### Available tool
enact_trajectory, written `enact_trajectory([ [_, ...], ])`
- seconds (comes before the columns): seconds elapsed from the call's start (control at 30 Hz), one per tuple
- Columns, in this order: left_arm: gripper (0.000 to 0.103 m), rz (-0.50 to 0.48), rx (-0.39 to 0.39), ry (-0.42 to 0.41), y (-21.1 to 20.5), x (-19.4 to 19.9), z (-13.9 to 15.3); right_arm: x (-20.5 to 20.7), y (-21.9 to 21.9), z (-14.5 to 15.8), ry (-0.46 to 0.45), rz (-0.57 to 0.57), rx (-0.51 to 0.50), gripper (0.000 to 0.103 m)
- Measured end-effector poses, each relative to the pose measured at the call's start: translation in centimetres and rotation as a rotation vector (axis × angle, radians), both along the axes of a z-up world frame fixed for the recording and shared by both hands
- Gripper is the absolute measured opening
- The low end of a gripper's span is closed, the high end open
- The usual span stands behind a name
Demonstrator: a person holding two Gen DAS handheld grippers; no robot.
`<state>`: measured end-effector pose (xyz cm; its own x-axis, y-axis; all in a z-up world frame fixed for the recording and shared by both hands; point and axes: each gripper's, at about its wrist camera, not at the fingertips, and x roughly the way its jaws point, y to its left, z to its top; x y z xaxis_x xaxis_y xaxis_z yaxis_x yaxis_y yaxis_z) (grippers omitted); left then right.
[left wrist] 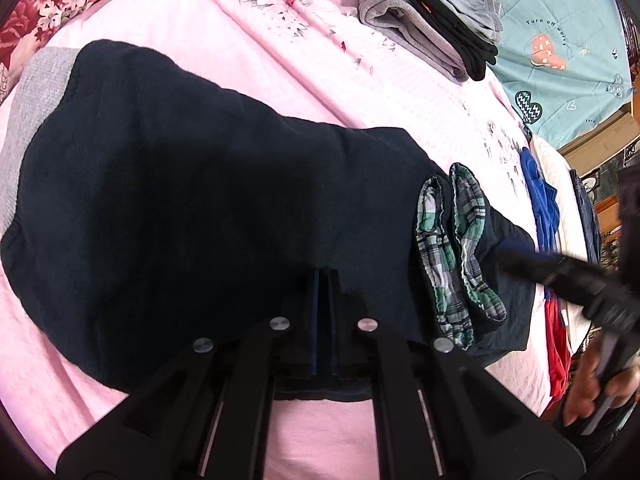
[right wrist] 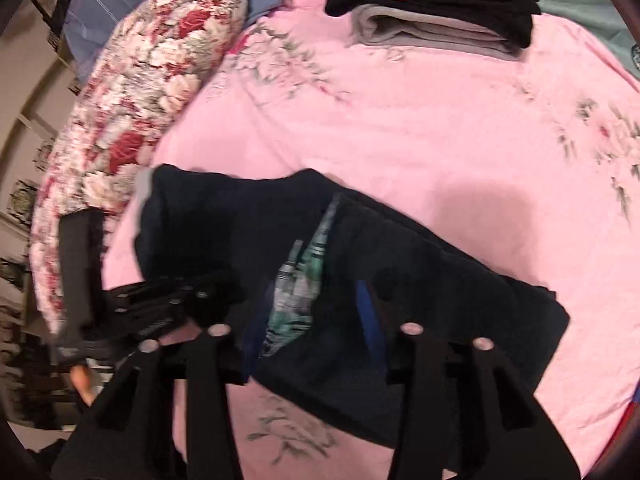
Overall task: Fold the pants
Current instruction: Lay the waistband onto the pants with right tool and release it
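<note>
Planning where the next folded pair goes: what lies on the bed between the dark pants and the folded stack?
Only bare pink sheet lies between the pants and the stack, seen in both wrist views.

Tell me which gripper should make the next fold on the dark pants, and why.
Probably the left gripper: its fingers are shut at the near edge of the dark pants, apparently pinching it. The right gripper is open over the plaid-lined cuffs, holding nothing.
</note>
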<state>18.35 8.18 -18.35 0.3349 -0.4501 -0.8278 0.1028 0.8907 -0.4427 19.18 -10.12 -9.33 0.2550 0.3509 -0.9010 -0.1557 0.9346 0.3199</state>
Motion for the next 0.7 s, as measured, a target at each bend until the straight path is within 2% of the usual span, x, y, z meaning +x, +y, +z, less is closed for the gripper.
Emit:
enact_trajectory([
  [0.13,0.005,-0.003,0.011,0.012,-0.2,0.2,-0.1,0.1,2.1,-3.8,0.066,0.043,-0.074,0.025],
  [0.23,0.005,-0.013,0.017,0.014,-0.2,0.2,0.3,0.4,2.3,-3.7,0.073,0.03,-0.074,0.025],
  [0.27,0.009,-0.017,0.023,0.019,-0.2,0.0,0.7,0.4,1.8,-3.3,0.093,0.017,-0.042,0.025],
  [0.3,0.026,-0.016,0.021,0.015,0.1,-0.3,1.3,0.2,1.0,-2.6,0.116,-0.002,0.016,0.025],
  [0.33,0.038,-0.002,0.021,-0.013,0.6,-0.9,2.4,-0.1,0.3,-1.9,0.119,-0.012,0.057,0.026],
  [0.37,0.06,0.027,0.024,-0.057,1.4,-1.6,3.8,-0.9,-0.3,-0.8,0.101,-0.016,0.09,0.032],
  [0.4,0.072,0.055,0.026,-0.104,2.4,-2.5,5.2,-1.6,-0.7,0.1,0.076,-0.017,0.098,0.042],
  [0.43,0.075,0.068,0.024,-0.133,3.1,-3.2,6.0,-3.2,-1.6,1.6,0.027,-0.019,0.107,0.044],
  [0.5,0.082,0.132,-0.006,-0.171,6.1,-5.0,8.0,-5.5,-2.8,2.9,-0.007,-0.03,0.129,0.05],
  [0.57,0.083,0.238,-0.082,-0.15,9.9,-6.0,8.6,-8.0,-4.1,3.5,-0.02,-0.052,0.165,0.05],
  [0.67,0.083,0.376,-0.202,-0.091,14.4,-6.8,7.5,-11.3,-6.0,3.6,-0.026,-0.099,0.204,0.05],
  [0.7,0.083,0.41,-0.207,-0.066,15.3,-6.9,6.8,-12.2,-6.5,3.5,-0.028,-0.103,0.213,0.05],
])
